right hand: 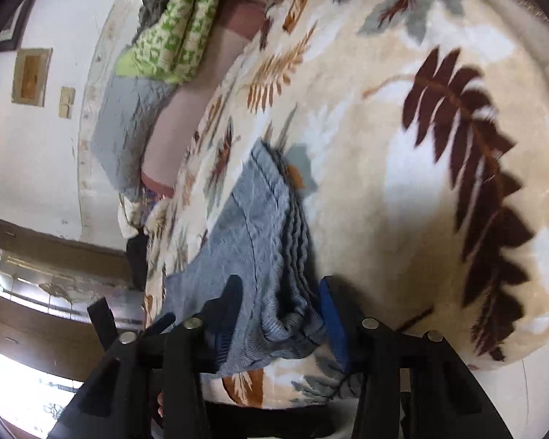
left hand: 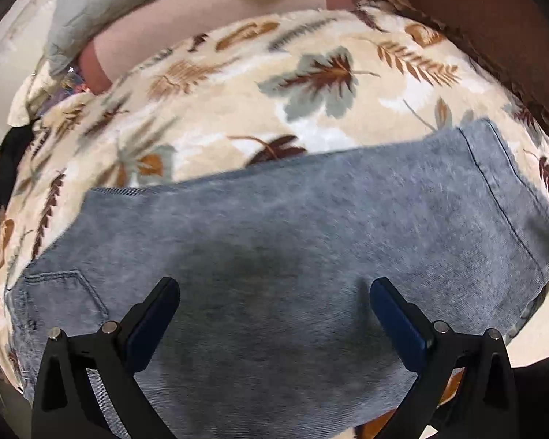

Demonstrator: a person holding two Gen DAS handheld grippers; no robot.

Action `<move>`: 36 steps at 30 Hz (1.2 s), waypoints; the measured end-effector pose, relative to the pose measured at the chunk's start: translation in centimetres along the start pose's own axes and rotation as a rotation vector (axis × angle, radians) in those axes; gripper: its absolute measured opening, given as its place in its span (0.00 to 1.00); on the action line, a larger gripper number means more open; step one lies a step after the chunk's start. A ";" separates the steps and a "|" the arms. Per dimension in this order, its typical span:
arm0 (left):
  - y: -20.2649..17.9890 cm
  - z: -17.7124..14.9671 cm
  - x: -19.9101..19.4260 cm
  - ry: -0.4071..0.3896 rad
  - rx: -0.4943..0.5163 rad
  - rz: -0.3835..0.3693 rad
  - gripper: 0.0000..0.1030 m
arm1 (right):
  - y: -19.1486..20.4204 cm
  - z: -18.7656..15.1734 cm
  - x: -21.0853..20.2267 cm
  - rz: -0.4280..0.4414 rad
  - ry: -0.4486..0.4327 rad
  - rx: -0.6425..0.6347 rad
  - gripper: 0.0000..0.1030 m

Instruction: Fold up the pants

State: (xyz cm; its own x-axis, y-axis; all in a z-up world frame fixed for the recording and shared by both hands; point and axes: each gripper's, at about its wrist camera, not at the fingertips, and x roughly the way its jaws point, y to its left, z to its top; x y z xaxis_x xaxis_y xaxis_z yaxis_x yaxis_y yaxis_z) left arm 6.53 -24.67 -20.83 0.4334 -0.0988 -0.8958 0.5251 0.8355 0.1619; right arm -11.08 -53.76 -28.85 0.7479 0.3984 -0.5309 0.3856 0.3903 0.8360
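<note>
Grey-blue denim pants [left hand: 292, 248] lie folded on a cream blanket with a leaf print [left hand: 238, 84]. A back pocket [left hand: 60, 296] shows at the left and a stitched hem at the right. My left gripper [left hand: 274, 303] is open and empty, just above the pants' near part. In the right wrist view the stacked folded edge of the pants [right hand: 274, 241] runs between the fingers. My right gripper [right hand: 280, 300] is closed around that bunched edge.
A grey quilted pillow [right hand: 128, 124] and a green patterned cloth [right hand: 175, 25] lie at the far end of the bed. A white wall [right hand: 29, 161] and a dark wooden door frame [right hand: 55, 245] are at the left. A brown headboard [left hand: 494, 18] stands at the far right.
</note>
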 end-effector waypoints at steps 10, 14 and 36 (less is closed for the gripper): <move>1.0 -0.9 2.9 0.041 -0.054 -0.011 1.00 | -0.2 0.0 2.4 0.026 0.081 -0.016 0.63; 1.3 -0.7 2.9 0.054 -0.052 -0.023 1.00 | 1.1 -0.5 3.5 0.016 0.116 -0.071 0.29; 9.9 -2.2 0.5 0.033 -0.203 0.009 1.00 | 8.6 -1.9 2.8 -0.007 -0.077 -0.239 0.24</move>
State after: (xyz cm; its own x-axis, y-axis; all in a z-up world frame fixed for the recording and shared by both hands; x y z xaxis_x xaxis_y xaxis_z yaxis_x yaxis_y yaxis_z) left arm 10.34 -15.25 -20.60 0.4110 -0.0760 -0.9085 0.3612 0.9285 0.0857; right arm -6.69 -47.68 -23.40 0.7880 0.3345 -0.5169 0.2590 0.5815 0.7712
